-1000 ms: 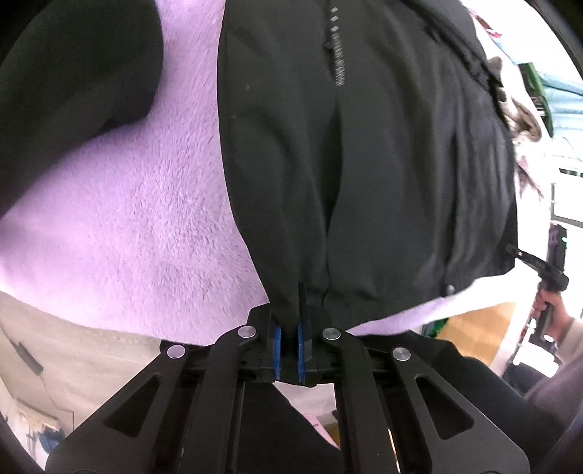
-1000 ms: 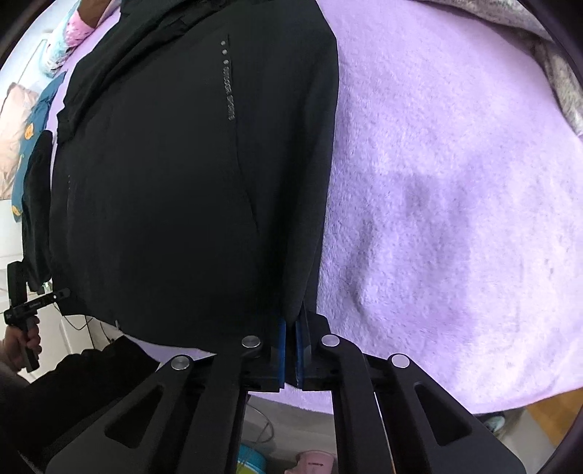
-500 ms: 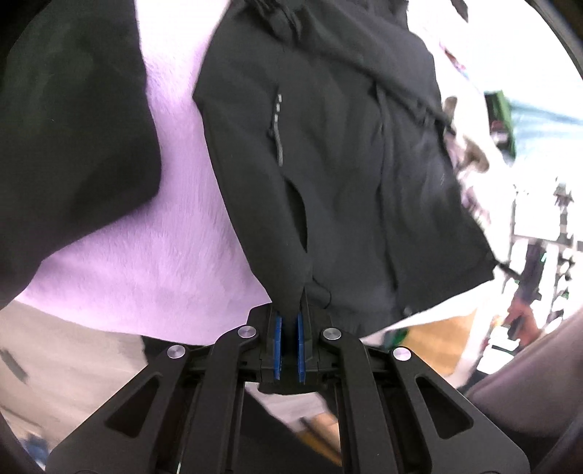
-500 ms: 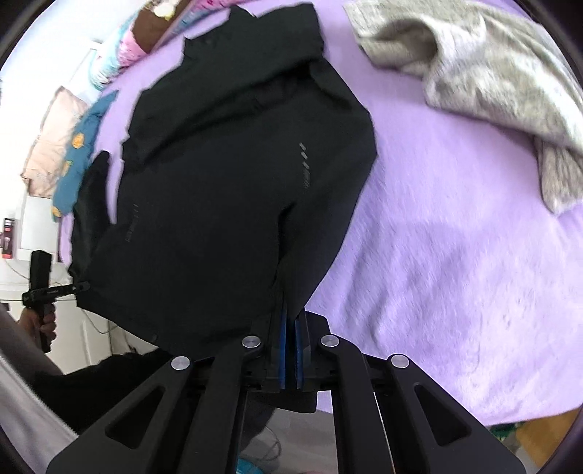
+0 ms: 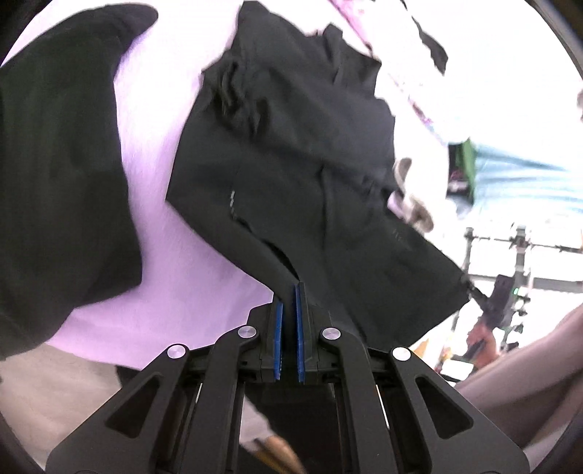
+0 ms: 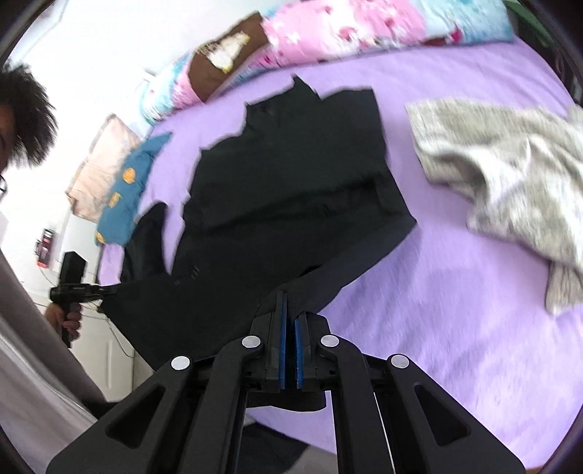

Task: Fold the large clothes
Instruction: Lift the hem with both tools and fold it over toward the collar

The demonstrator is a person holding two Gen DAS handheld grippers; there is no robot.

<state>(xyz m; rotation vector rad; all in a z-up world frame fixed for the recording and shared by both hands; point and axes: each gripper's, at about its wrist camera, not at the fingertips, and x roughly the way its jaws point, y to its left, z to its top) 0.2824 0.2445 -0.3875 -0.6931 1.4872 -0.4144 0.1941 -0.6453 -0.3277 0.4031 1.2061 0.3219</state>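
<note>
A large black jacket (image 5: 291,153) lies spread on a purple bed (image 5: 164,262), also in the right wrist view (image 6: 284,204). My left gripper (image 5: 288,291) is shut on one bottom corner of the jacket's hem and holds it raised. My right gripper (image 6: 290,310) is shut on the other bottom corner, also raised. The hem hangs between the two grippers, off the bed's near edge. The left gripper also shows at the far left of the right wrist view (image 6: 73,288).
A grey knitted garment (image 6: 510,189) lies on the bed (image 6: 455,310) to the right. Another black garment (image 5: 62,175) lies at the left. Pillows and a pink patterned quilt (image 6: 328,32) line the far side.
Both grippers have lifted and pulled back with the jacket's hem. The jacket's lower part has risen off the bed and more of the bed and room shows.
</note>
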